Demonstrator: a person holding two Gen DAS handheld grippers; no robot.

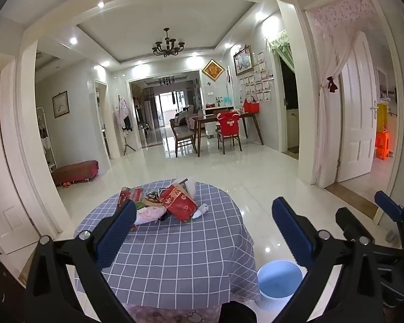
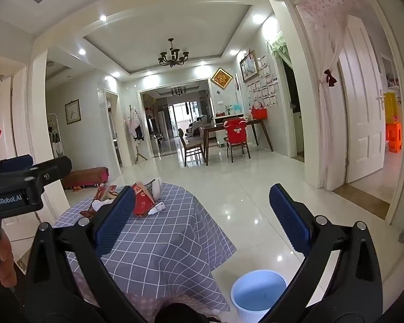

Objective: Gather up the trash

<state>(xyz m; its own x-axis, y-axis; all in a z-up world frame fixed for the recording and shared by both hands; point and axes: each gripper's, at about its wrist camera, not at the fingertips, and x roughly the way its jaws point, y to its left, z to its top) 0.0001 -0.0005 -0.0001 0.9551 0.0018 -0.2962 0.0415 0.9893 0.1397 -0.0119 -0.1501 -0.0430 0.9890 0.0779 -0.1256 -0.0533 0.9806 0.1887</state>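
Observation:
A pile of trash lies at the far side of a round table with a blue checked cloth (image 1: 175, 255): a crumpled red paper bag (image 1: 179, 202), a red box (image 1: 129, 195), a white tube (image 1: 200, 211) and pink-white wrappers (image 1: 148, 214). A light blue bin (image 1: 278, 282) stands on the floor right of the table. My left gripper (image 1: 204, 228) is open and empty, above the table's near side. My right gripper (image 2: 202, 220) is open and empty, over the table's right edge; the pile (image 2: 142, 202) and bin (image 2: 258, 292) show there too.
The right gripper's body (image 1: 377, 228) shows at the left wrist view's right edge, the left gripper's body (image 2: 21, 188) at the right wrist view's left. Glossy white tile floor (image 1: 229, 167), a dining table with chairs (image 1: 215, 132), a red bench (image 1: 75, 172), a doorway (image 1: 358, 113).

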